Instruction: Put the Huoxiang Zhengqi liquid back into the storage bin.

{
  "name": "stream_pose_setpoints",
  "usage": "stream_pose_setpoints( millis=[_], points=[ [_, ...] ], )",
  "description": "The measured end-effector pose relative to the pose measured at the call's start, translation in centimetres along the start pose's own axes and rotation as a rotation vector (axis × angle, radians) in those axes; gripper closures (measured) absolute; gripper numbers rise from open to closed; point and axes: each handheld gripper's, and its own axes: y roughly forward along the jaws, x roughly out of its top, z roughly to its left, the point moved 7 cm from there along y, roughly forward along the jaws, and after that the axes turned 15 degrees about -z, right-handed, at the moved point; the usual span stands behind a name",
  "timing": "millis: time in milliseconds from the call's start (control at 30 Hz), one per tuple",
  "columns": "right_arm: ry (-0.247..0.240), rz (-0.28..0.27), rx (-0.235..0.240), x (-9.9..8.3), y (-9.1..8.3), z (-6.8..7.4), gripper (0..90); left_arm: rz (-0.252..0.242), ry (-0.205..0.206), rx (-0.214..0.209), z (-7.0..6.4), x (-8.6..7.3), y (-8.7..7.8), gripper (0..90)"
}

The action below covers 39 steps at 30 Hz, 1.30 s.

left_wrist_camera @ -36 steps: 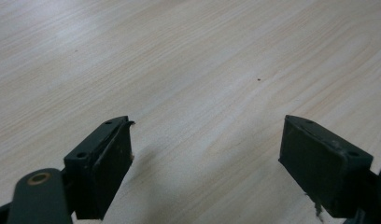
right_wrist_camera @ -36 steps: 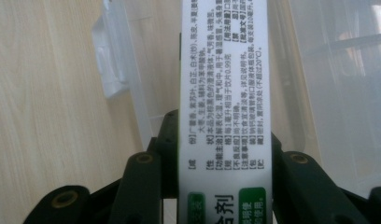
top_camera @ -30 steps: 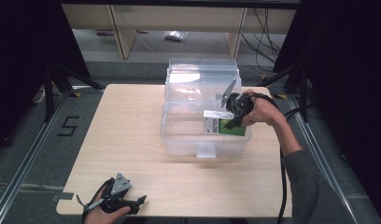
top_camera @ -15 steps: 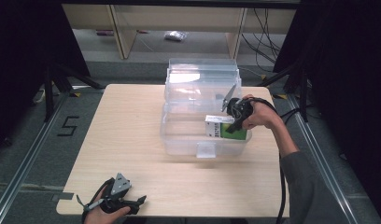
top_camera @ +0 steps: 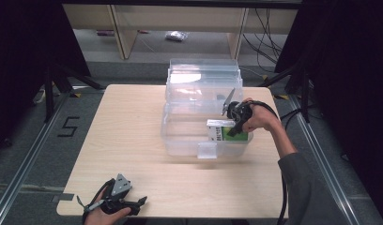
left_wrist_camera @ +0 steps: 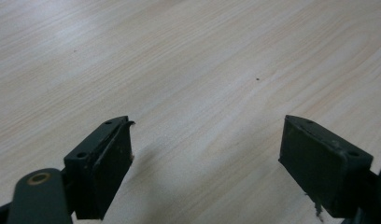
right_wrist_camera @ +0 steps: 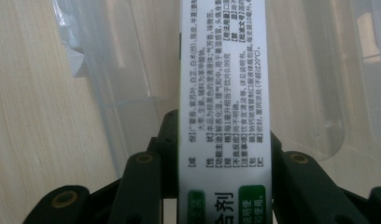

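A clear plastic storage box [top_camera: 180, 140] stands open on the table, its lid raised at the back. My right gripper [top_camera: 233, 125] is shut on a white and green carton [top_camera: 223, 132] and holds it inside the box's right end. In the right gripper view the carton's [right_wrist_camera: 224, 84] printed white side runs up between the jaws, with the box wall [right_wrist_camera: 118, 88] beneath. My left gripper [top_camera: 133, 204] rests at the table's near left edge. It stands open in the left gripper view [left_wrist_camera: 205, 154], with bare wood between its jaws.
The light wooden table [top_camera: 124, 122] is bare to the left of the box. A small clear latch tab [top_camera: 207, 150] sticks out at the box's front. Behind the table stand wooden shelf legs [top_camera: 119, 28] and cables [top_camera: 269, 28] on the floor.
My right gripper has lowered the carton a little deeper into the box. The left gripper has not moved.
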Motion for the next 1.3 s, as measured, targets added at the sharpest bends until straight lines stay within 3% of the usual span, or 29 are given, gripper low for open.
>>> stream_pose_setpoints(
  millis=[67,200,300,433,533,633,667,700,767,800,833,900,1000,1200,1233,1300],
  points=[
    [0.013,0.003,-0.003,0.0,0.1,0.0,64.6,-0.002,-0.001,0.000,0.0,0.0,0.0,16.4],
    [-0.021,0.011,0.017,-0.1,0.6,0.0,64.5,-0.003,-0.002,0.001,0.0,0.0,0.0,16.4],
    [-0.021,0.008,0.023,-0.2,0.8,0.1,64.5,-0.002,-0.001,0.000,0.0,0.0,0.0,16.4],
    [0.001,0.013,0.026,-0.6,1.1,0.2,64.1,0.000,0.004,0.006,0.1,0.0,0.0,16.4],
    [-0.015,0.015,0.037,-0.7,1.4,0.1,63.4,-0.004,-0.005,0.005,0.0,0.0,0.1,16.4],
    [0.011,0.022,0.032,-0.7,1.5,0.2,62.9,-0.002,0.001,0.004,0.0,0.0,0.1,16.4],
    [-0.016,0.017,0.038,-0.7,1.6,-0.1,62.8,0.005,0.004,0.005,0.0,0.0,0.1,16.4],
    [0.000,0.029,0.030,-0.7,1.6,0.1,62.4,0.005,0.002,-0.003,0.0,0.0,0.0,16.4],
    [-0.014,0.034,0.033,-0.7,1.6,0.0,62.0,-0.001,0.002,0.005,0.0,0.0,0.1,16.4],
    [0.003,0.042,0.023,-0.8,1.4,0.0,62.0,-0.002,0.001,0.007,0.1,0.0,0.1,16.3],
    [-0.023,0.034,0.025,-0.8,1.4,-0.2,62.1,-0.002,0.001,0.006,0.0,0.0,0.1,16.4],
    [0.053,0.052,0.011,-0.8,0.7,0.3,62.2,-0.003,0.004,0.009,0.0,0.0,0.1,16.4],
    [0.043,0.027,0.022,-0.6,0.1,0.4,60.8,-0.004,0.002,0.011,0.0,0.0,0.2,16.3],
    [0.090,-0.027,-0.030,0.1,-2.2,0.5,58.0,0.001,0.002,0.008,0.0,0.0,0.1,16.4],
    [0.059,-0.053,-0.019,0.2,-2.3,0.4,57.2,-0.004,0.003,0.013,0.0,0.0,0.1,16.4],
    [0.047,-0.056,-0.016,0.2,-2.5,0.5,55.8,-0.003,0.003,0.010,0.0,0.0,0.1,16.4]
  ],
)
